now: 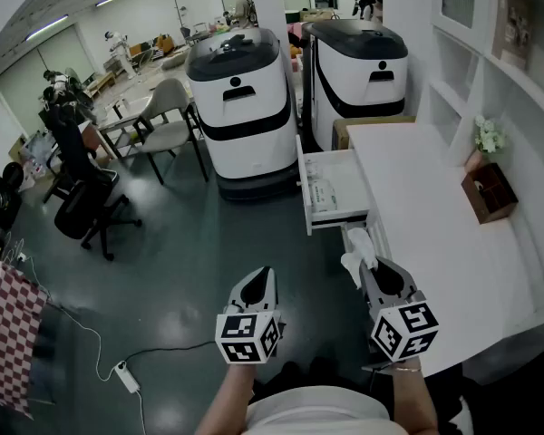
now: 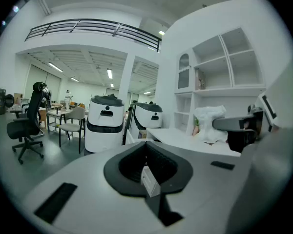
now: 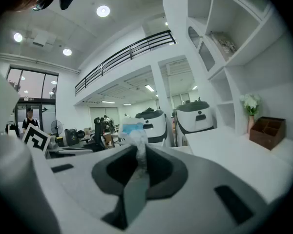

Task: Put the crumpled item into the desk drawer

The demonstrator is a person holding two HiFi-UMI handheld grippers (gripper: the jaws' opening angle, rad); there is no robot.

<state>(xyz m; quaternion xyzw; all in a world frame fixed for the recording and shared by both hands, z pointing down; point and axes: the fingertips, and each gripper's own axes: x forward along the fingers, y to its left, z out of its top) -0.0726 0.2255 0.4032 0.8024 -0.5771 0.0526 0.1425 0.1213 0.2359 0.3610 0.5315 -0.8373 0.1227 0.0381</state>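
Pinches the crumpled item (image 1: 356,259) between the jaws of the right gripper (image 1: 372,272), with the white wad bulging out past the tips. Grips it by one end only, presumably to let the bulk hang free and drop cleanly on release. Holds it in the air just off the edge of the white desk (image 1: 426,234), near the closest corner of the desk drawer (image 1: 347,181) but not yet over it. Meets the drawer already pulled out from the desk's front, with some flat pale contents on its floor, too small to name. Seems to leave room enough there for the wad.

Hangs the left gripper (image 1: 259,279) alongside, jaws pressed together on nothing, well apart from desk and drawer; probably idle, with no more opening left to do.

Calls next for a short carry forward over the open drawer, then a release. Risks little beyond the light wad clinging to a pad or catching the drawer's rim.

Shows, farther off, two tall white machines (image 1: 240,98) beyond the drawer, plus a brown box (image 1: 490,193) at the back of the desk.
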